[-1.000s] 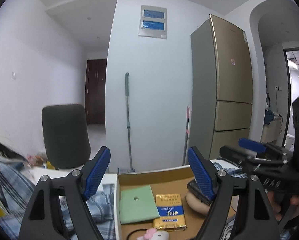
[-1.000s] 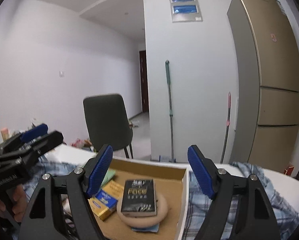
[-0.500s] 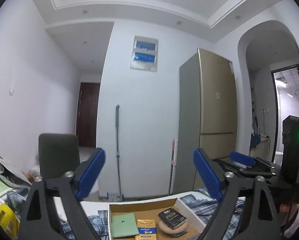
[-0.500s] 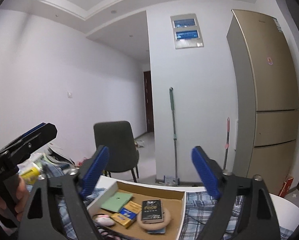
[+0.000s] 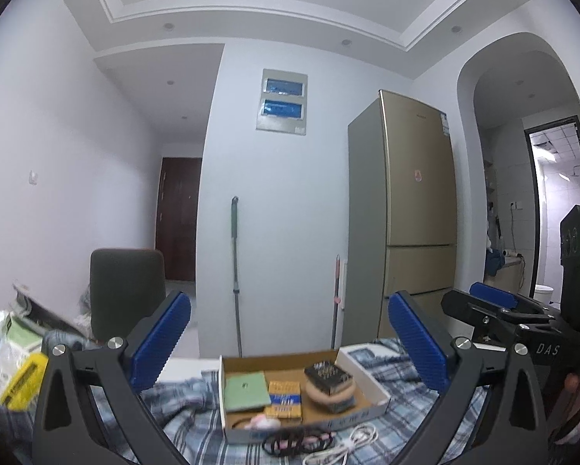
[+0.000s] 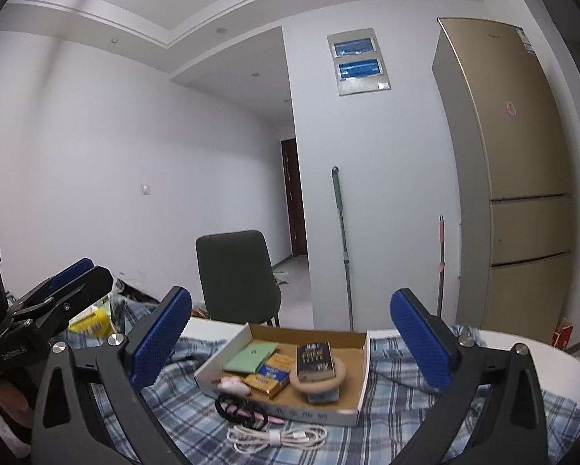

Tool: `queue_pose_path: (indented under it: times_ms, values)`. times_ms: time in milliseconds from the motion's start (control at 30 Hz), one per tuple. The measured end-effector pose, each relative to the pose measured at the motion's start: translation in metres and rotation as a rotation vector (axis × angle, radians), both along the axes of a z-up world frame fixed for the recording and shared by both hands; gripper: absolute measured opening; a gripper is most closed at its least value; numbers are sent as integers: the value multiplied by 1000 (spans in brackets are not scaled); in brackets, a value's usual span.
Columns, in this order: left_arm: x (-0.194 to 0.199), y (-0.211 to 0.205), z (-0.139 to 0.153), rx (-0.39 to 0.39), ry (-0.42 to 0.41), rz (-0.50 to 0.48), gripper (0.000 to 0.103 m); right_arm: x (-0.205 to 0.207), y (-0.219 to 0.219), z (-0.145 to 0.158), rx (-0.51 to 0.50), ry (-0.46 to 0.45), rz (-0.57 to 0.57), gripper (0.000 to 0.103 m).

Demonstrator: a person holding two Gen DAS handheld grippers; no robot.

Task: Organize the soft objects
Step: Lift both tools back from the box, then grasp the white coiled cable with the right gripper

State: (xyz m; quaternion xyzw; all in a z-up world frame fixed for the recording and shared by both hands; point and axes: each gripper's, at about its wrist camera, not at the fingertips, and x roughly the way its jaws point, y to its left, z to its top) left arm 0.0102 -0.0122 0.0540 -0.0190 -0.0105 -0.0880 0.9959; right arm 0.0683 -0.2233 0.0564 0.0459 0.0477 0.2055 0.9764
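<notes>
Both grippers, left (image 5: 288, 343) & right (image 6: 290, 337), backed off from cardboard box (image 6: 358, 372) w/ jaws just opened wide, nothing between, so drop looks done; box on plaid cloth (image 6: 189, 407) holds green pad (image 6: 251, 356), packets, beige ring; white cable (image 6: 276, 438) outside

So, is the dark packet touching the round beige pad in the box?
Touching. The right wrist view shows the dark packet lying directly on the round beige pad, with no gap.
</notes>
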Motion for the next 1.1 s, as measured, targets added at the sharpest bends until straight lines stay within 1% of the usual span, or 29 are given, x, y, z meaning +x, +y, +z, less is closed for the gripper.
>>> queue_pose_path:
  times_ms: [167, 267, 333, 567, 800, 867, 933, 967, 1000, 1067, 1100]
  values:
    - [10, 4, -29, -15, 61, 8, 103, 3, -1, -31, -40, 9, -15, 102]
    - [15, 7, -44, 6, 89, 22, 103, 4, 3, -42, -78, 17, -8, 102]
    - [22, 10, -47, -12, 123, 8, 103, 5, 6, -44, -94, 21, -2, 102]
    - [27, 11, -49, -22, 135, 14, 103, 11, 4, -48, -96, 51, -4, 102]
    - [29, 14, -50, -28, 147, 23, 103, 13, 4, -47, -94, 57, 5, 102]
    - [33, 13, -51, -25, 162, 31, 103, 18, 4, -47, -95, 88, 17, 102]
    - [40, 10, -52, -6, 202, 56, 103, 30, 5, -45, -99, 170, 52, 102]
    - [43, 10, -53, 0, 221, 60, 103, 37, 6, -45, -97, 221, 81, 102]
    - [47, 10, -54, -3, 246, 45, 103, 44, 7, -45, -97, 273, 103, 102]
    - [53, 11, -56, -9, 280, 43, 103, 58, 12, -47, -116, 371, 123, 102]
    - [55, 11, -57, -13, 297, 36, 103, 68, 16, -49, -133, 435, 133, 102]
